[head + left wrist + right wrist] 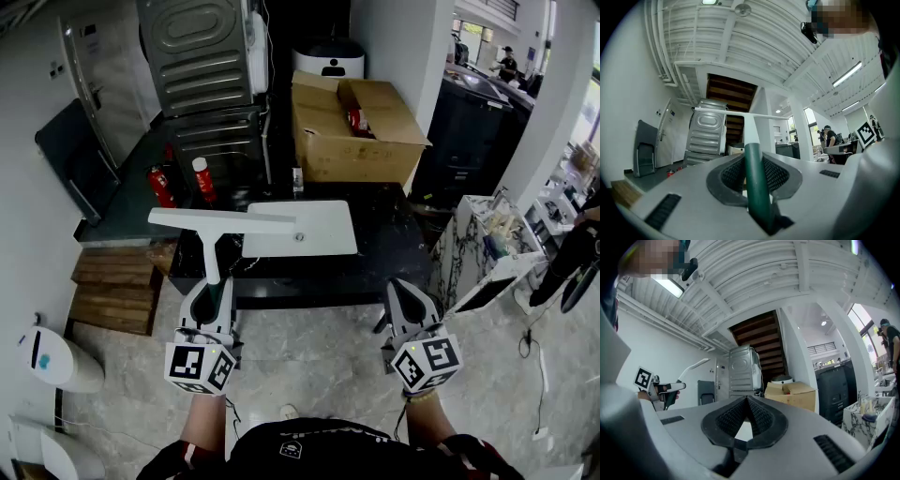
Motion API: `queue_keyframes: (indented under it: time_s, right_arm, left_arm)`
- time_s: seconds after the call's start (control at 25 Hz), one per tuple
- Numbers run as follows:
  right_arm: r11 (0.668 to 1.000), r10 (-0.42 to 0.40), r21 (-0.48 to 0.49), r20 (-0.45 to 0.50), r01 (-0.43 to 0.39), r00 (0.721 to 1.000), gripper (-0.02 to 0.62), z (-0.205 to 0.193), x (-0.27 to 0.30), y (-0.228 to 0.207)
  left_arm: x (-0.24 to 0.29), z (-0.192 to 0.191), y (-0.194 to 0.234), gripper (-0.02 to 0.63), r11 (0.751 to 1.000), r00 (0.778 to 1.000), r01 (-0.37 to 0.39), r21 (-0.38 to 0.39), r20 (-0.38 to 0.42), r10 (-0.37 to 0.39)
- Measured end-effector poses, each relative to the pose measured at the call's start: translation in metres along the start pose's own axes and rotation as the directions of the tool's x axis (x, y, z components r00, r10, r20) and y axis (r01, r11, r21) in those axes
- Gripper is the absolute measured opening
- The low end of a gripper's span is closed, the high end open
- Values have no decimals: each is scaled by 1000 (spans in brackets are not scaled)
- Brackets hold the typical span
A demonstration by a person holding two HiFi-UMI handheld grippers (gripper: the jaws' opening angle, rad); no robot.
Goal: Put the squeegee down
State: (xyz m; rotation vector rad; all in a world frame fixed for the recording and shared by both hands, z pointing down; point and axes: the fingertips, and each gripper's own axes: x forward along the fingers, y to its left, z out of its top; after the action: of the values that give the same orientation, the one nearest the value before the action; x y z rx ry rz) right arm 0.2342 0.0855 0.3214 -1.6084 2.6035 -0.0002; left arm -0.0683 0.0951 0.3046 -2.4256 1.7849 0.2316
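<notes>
- Left gripper (212, 286): jaws closed firmly on the dark green handle of the squeegee (222, 221). In the left gripper view the handle (754, 187) stands between the two ribbed pads, which press on it from both sides.
- Squeegee: carried off the worktop (394, 253), not set down.
- Long axis: the handle runs straight out along the jaws, away from the person and tilted slightly upward.
- Blade: white, at the far end, crosswise to the handle and running left to right. In the head view it lies over the worktop's near left part, its right end overlapping the white panel (314, 230).
- Right gripper (405, 283): well apart from the squeegee, jaw tips together, nothing between them (748, 399).
</notes>
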Motion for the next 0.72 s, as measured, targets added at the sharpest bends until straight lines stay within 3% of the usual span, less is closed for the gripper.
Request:
queue_keyframes:
  time_s: [0.72]
  right_arm:
    - [1000,10,20,8,-10,1000,37,-3,10,16]
  left_arm:
    - [-2,-4,16,81,1000,1000,0,-16,-9,-1]
